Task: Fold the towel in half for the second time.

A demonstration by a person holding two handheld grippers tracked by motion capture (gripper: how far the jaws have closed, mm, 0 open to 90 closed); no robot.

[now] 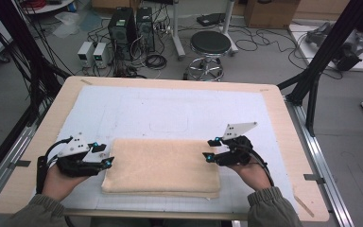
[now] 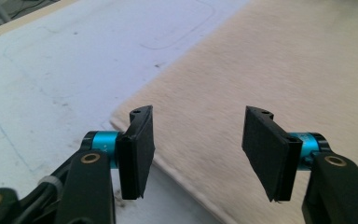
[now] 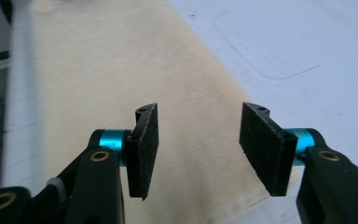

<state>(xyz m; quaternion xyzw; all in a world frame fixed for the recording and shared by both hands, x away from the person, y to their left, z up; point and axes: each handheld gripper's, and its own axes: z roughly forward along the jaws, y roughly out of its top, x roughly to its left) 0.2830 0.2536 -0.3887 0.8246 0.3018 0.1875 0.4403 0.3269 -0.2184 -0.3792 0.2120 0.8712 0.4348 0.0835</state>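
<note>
Lab bench, white mat (image 1: 123,101) on wood table (image 1: 283,123). Item: tan folded towel (image 1: 163,165), flat, near edge of mat, long axis running left-right. L gripper (image 1: 105,156) at its left end, R gripper (image 1: 210,149) at right end; both jaws parted approx. halfway, nothing held, towel lying btwn them, equally near each.

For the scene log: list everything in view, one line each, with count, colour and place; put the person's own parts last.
towel: one, beige, folded flat on the mat's near half
mat: one, white, covering the table
table: one, light wood
stool: one, black seat, floor beyond the table
computer towers: two, black, floor at back
left gripper: one, black, open, at the towel's left end
right gripper: one, black, open, at the towel's right end
sleeves: two, olive, bottom edge
</note>
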